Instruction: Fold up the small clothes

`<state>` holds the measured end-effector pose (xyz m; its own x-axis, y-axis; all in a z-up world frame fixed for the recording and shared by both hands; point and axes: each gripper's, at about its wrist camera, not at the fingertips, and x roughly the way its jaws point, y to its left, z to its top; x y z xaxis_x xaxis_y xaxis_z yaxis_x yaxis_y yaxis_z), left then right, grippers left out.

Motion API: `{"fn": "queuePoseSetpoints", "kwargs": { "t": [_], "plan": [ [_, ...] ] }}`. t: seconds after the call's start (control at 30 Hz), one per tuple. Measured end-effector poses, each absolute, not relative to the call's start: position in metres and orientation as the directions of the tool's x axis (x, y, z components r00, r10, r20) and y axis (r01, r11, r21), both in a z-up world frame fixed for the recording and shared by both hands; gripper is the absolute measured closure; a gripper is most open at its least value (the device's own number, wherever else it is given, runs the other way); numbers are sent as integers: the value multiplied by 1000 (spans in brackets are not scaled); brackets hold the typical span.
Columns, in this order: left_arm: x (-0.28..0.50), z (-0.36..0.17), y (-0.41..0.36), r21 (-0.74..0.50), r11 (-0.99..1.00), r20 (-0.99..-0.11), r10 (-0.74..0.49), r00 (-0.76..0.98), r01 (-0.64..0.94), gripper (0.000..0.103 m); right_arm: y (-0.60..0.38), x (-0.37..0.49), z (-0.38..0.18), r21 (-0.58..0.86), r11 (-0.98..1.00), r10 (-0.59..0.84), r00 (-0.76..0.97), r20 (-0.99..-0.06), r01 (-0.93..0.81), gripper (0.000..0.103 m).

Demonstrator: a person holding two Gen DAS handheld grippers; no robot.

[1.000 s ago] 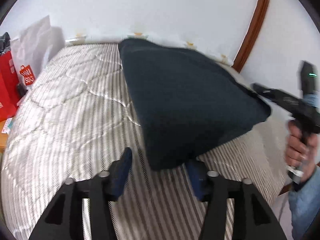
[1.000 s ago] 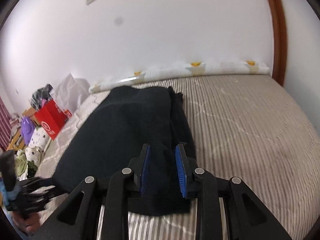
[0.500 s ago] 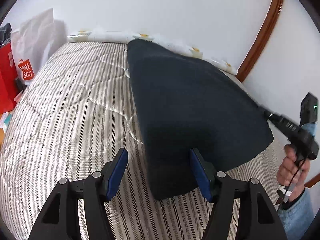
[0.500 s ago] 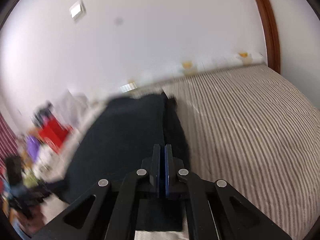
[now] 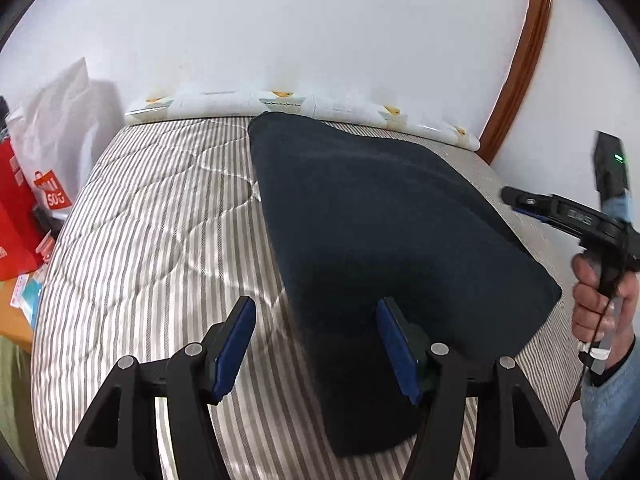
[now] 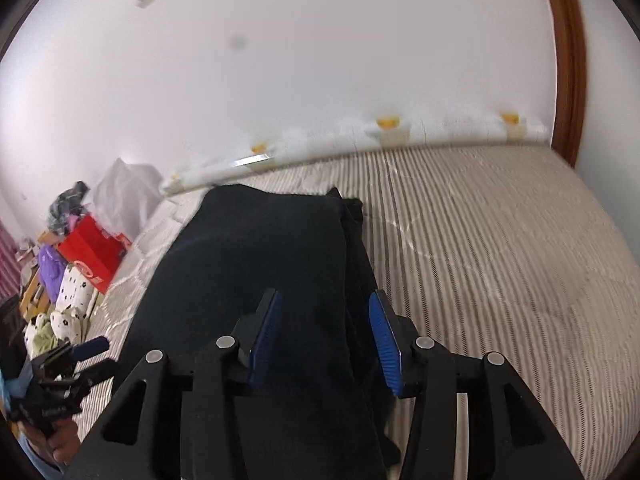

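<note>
A dark navy garment lies folded flat on the striped mattress. It also shows in the right wrist view. My left gripper is open at the garment's near left corner, its right pad over the cloth and its left pad over the mattress. My right gripper is open and empty above the garment's near right edge. The right gripper also shows in the left wrist view, beside the garment's right side, held in a hand.
A white wall and a rolled white pad run along the mattress's far edge. A red bag and white bag stand left. A wooden door frame is far right. Clothes pile lies off the left side.
My right gripper was shut half a second ago and is now open over the garment. My left gripper has stayed open and shifted slightly. The garment has settled flat.
</note>
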<state>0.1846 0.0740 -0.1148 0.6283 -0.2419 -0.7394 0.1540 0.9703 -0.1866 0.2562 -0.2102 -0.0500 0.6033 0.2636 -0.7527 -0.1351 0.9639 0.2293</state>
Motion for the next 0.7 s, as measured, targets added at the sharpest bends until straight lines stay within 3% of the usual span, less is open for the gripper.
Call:
{"fn": "queuePoseSetpoints", "kwargs": {
  "t": [0.03, 0.1, 0.13, 0.23, 0.33, 0.5, 0.63, 0.7],
  "plan": [
    [189, -116, 73, -185, 970, -742, -244, 624, 160, 42, -209, 266, -58, 237, 964, 264, 577, -773, -123, 57],
    [195, -117, 73, -184, 970, -743, -245, 624, 161, 42, -209, 280, -76, 259, 961, 272, 526, -806, -99, 72],
    [197, -119, 73, -189, 968, -743, -249, 621, 163, 42, -209, 283, -83, 268, 958, 282, 506, -815, -102, 100],
    [200, -120, 75, -197, 965, -742, -262, 618, 173, 42, -219, 276, -79, 252, 953, 301, 573, -762, -166, 100],
    [202, -116, 77, -181, 967, -733, -254, 631, 179, 42, -228, 275, -83, 281, 948, 317, 542, -778, -151, 100],
    [215, -110, 80, -152, 975, -735, -220, 641, 161, 42, -205, 277, -51, 135, 969, 234, 588, -774, -207, 97],
    [232, -110, 80, -129, 981, -744, -192, 640, 144, 42, -195, 309, -42, 132, 965, 242, 574, -783, -227, 63],
    [238, -110, 79, -118, 984, -745, -178, 643, 136, 42, -187, 334, -48, 122, 969, 225, 558, -799, -216, 62]
  ]
}}
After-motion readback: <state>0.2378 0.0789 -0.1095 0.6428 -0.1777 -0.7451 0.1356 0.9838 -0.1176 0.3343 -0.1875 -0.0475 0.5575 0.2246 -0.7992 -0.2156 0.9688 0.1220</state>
